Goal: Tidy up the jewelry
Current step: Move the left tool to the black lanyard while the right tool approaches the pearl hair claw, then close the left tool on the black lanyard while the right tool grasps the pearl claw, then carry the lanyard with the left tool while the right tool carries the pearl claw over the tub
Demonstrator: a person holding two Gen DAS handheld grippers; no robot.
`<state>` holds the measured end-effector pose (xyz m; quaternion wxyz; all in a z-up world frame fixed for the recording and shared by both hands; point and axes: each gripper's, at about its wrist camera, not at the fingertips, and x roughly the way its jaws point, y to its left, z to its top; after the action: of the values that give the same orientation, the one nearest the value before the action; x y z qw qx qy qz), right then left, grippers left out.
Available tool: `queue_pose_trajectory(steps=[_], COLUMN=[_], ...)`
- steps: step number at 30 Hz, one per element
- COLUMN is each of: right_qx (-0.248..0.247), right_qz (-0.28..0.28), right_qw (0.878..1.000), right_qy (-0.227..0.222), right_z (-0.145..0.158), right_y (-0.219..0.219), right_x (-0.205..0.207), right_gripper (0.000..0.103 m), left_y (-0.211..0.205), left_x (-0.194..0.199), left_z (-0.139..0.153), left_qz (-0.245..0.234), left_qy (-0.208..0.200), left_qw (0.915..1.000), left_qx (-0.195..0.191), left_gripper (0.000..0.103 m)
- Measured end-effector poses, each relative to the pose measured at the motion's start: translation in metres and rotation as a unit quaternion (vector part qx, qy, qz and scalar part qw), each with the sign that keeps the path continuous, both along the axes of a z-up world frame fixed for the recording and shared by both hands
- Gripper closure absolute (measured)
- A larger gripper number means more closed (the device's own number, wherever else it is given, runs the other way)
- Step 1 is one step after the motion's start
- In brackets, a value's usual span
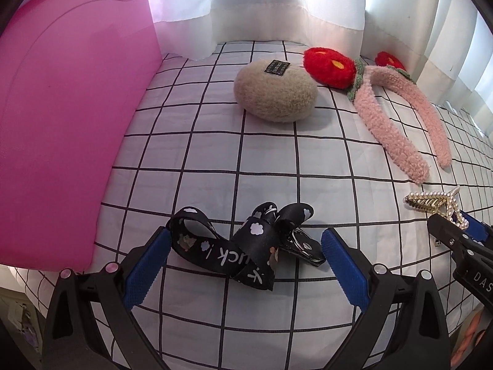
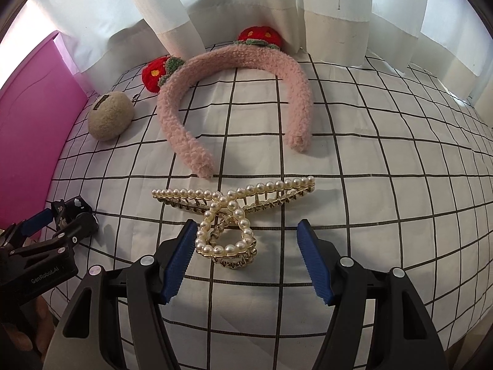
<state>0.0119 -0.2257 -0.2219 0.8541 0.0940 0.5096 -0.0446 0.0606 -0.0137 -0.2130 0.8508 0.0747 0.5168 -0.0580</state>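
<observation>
Nearest you, your left gripper (image 1: pixel 245 257) stands spread wide around the crumpled black lanyard (image 1: pixel 243 246) with its pads off it, set to pinch once lowered. Further right, your right gripper (image 2: pixel 246 254) also gapes, straddling the pearl hair claw (image 2: pixel 229 215), whose looped handle rises conveniently between the pads.

A home bedroom setting: a bed covered in white sheet with a black grid (image 2: pixel 369 154), white curtains (image 2: pixel 332 9) hanging along its far edge, a pink panel (image 1: pixel 61 123) at its left edge, and a fuzzy pink headband (image 2: pixel 234 92) lying near the far edge.
</observation>
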Motion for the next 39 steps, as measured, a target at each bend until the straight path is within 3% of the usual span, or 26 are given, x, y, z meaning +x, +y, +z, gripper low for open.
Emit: queue_pose_trajectory(steps=[16,19,21,23,25,28,39], right_qx=[-0.047,-0.044,-0.043,-0.046,-0.045,-0.036,-0.017], right_qz=[0.014,0.017,0.02,0.026,0.027,0.029,0.028], right_qw=[0.999,0.999,0.999,0.999,0.999,0.999,0.998], right_qy=[-0.004,-0.006,-0.009,-0.011,-0.011,-0.014,-0.044], right_z=[-0.003,-0.003,-0.001,0.001,0.002,0.004,0.029], right_y=[0.011,0.008,0.006,0.006,0.006,0.005,0.001], right_x=[0.006,0.004,0.002,0.0,-0.001,-0.003,-0.012], right_gripper=[0.04,0.042,0.055,0.071,0.071,0.072,0.073], left_y=[0.002,0.005,0.003,-0.001,-0.004,-0.005,-0.001], left_x=[0.009,0.004,0.0,-0.002,-0.004,-0.006,-0.009], left_z=[-0.011,-0.009,-0.006,-0.004,-0.001,0.003,0.039], left_qz=[0.003,0.0,-0.007,-0.018,-0.027,-0.03,-0.036], left_qy=[-0.009,-0.007,-0.014,-0.019,-0.019,-0.016,-0.043], left_qw=[0.9999,0.9997,0.9996,0.9994,0.9992,0.9989,0.9954], left_qx=[-0.004,-0.023,-0.023,-0.023,-0.023,-0.033,-0.077], left_gripper=[0.008,0.02,0.033,0.051,0.072,0.08,0.08])
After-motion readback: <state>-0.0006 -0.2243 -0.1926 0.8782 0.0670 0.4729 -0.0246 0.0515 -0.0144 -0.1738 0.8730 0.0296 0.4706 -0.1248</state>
